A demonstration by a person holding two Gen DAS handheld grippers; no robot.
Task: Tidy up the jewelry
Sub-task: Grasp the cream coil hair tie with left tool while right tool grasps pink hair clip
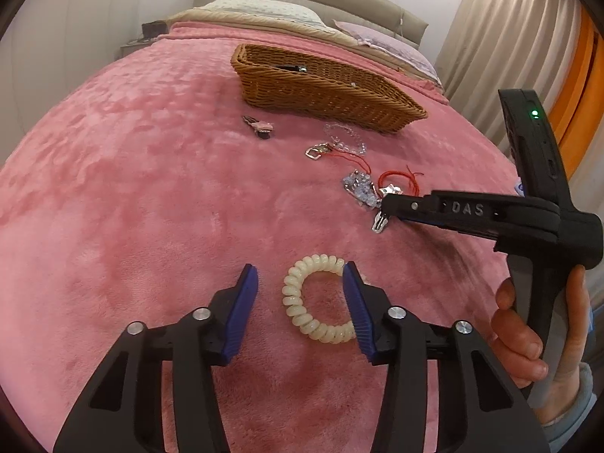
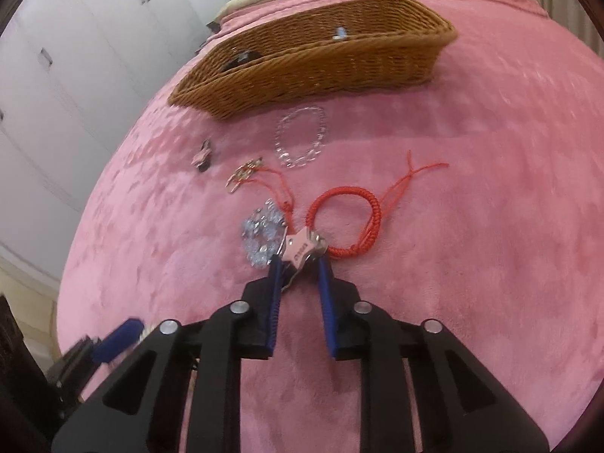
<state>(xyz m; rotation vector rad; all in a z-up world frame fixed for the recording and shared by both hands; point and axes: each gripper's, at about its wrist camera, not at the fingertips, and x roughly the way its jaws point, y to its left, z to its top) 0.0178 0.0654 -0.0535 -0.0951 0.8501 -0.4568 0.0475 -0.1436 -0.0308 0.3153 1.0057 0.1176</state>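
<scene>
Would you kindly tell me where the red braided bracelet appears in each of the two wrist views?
Left wrist view: red braided bracelet right of centre, just beyond the right tool.
Right wrist view: centre, directly ahead of the right tool, which grips a pink hair clip.
Shared landmark: wicker basket beyond it.

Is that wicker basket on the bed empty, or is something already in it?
Not empty. The wicker basket holds a dark item near one end and a small pale piece by the far wall; what they are is unclear.
</scene>
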